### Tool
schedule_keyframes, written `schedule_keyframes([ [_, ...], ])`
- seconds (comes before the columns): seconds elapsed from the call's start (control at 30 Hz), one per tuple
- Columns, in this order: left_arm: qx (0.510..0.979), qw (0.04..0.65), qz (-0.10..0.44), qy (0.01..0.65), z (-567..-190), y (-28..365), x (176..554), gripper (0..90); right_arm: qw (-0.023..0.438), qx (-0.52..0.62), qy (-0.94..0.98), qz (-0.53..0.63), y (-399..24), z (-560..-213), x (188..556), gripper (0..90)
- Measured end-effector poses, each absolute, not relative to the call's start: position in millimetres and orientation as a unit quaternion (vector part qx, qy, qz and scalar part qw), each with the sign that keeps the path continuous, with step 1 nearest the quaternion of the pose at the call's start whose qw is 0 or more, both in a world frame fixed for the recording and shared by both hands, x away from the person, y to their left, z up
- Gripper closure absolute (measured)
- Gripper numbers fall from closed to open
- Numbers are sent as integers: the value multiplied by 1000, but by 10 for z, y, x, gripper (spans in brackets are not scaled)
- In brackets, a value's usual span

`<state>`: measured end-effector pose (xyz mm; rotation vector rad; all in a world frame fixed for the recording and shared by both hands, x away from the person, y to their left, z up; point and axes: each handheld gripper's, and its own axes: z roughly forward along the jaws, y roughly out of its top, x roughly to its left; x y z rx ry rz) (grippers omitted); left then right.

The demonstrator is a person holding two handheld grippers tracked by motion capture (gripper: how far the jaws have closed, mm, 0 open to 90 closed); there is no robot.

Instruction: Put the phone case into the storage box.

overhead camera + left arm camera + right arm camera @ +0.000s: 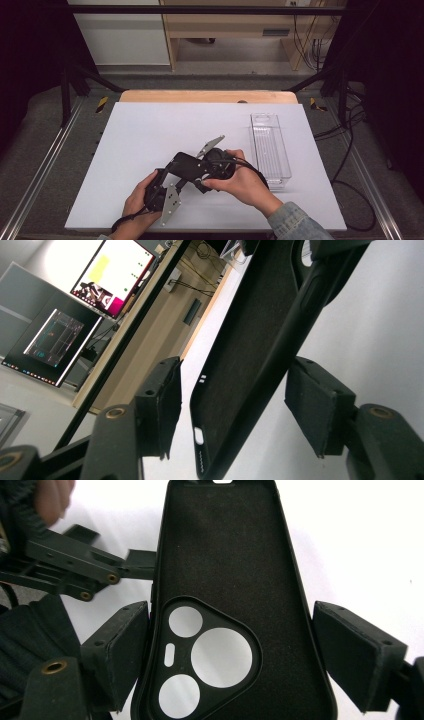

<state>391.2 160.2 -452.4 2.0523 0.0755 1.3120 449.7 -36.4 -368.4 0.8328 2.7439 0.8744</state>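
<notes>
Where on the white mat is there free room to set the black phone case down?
Bare white mat runs from its far edge to the hands, and along its left side. The clear tray borders the right. It is crowded near the front, where both tools hold the phone case.

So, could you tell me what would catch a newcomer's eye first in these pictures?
A black phone case lies hollow side up between both claws, its camera cutouts toward the right claw. In the high view the person's two hands meet over it near the front middle of the white table. A clear plastic box stands on the table's right side, and the left claw straddles the case's other end, a gap showing beside each pad.
</notes>
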Motion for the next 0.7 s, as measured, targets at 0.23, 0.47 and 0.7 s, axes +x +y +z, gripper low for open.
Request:
schedule_keyframes([
  [0.23,795,327,512,2,-4528,1594,3882,559,67,268,914,297,-311,-3690,4485,171],
  [0.47,804,306,509,-20,-4520,1572,3843,752,51,274,911,304,-310,-3683,4498,157],
  [0.7,821,298,487,-24,-4566,1544,3846,803,43,282,901,326,-350,-3719,4509,137],
])
